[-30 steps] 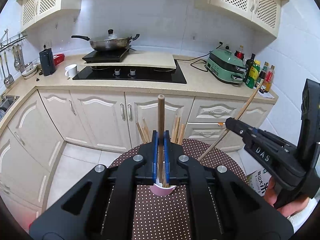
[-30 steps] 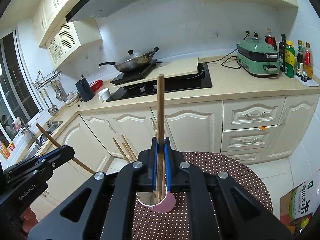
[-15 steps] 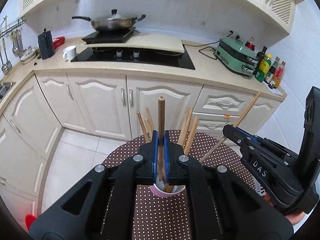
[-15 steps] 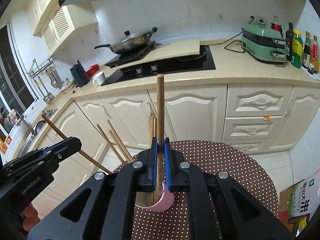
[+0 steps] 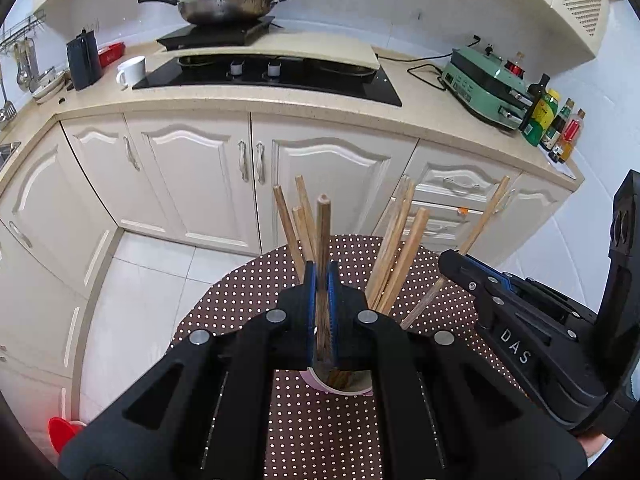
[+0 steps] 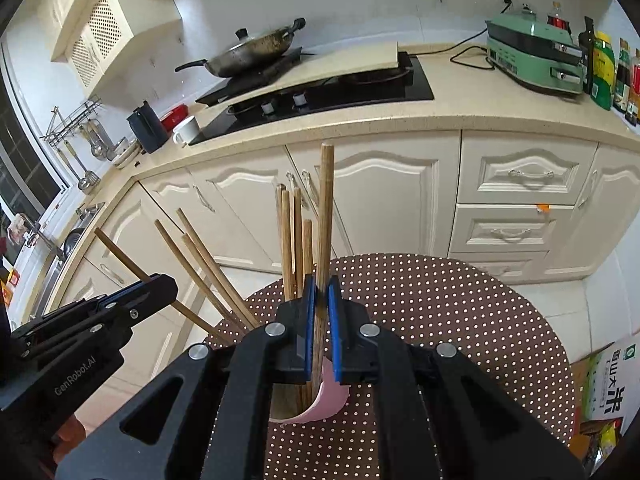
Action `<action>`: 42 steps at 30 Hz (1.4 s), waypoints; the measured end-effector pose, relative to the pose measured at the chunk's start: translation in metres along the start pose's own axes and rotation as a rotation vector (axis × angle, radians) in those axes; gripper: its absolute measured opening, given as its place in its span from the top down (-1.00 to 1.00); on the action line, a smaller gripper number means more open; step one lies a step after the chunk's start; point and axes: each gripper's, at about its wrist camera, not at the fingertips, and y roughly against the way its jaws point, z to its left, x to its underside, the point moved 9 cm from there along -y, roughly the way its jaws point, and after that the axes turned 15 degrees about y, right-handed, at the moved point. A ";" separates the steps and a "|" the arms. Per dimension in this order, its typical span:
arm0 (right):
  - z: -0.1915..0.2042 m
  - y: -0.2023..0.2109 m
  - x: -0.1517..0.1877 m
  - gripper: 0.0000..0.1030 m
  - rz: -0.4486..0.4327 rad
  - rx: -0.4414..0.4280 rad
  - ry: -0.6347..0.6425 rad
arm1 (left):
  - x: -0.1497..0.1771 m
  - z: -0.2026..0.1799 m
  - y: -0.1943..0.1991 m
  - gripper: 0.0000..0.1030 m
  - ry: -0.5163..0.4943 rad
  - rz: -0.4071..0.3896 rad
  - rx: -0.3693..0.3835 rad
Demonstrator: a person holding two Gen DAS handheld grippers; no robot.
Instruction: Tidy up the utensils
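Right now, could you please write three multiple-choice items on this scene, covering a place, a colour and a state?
1. Where does the wok sit?
A. on the cooker at the back of the counter
B. on the dotted table
C. on the floor

2. What colour is the cup holding the chopsticks?
A. green
B. pink
C. black

3. What is the left gripper doing?
A. gaping empty
B. clamped on a chopstick
C. holding a mug

Answers: 1 A, it stands by the wall; 2 B, its rim shows pink; 3 B, its blue pads pinch a chopstick.

Two close wrist views, angled down, sharing the pink cup [image 5: 340, 385] of chopsticks.
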 end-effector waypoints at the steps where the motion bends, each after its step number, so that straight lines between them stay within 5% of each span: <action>1: 0.000 -0.003 0.001 0.89 0.007 -0.002 -0.002 | 0.000 0.001 -0.003 0.89 0.003 0.006 -0.001; 13: 0.003 -0.018 0.011 0.81 0.063 -0.037 -0.011 | 0.000 0.010 -0.022 0.85 -0.019 -0.006 0.013; 17: 0.001 -0.012 0.017 0.47 0.063 -0.027 -0.026 | 0.006 0.011 -0.026 0.82 -0.045 0.025 0.006; 20: -0.001 -0.005 0.022 0.35 0.062 -0.015 -0.032 | 0.011 0.013 -0.024 0.33 -0.063 0.029 -0.001; 21: -0.001 -0.002 0.024 0.31 0.062 -0.014 -0.035 | 0.013 0.013 -0.020 -0.03 -0.066 0.017 -0.004; 42: 0.039 0.112 0.066 -0.20 -0.036 0.038 0.037 | 0.071 0.012 0.090 -0.05 -0.096 -0.097 -0.024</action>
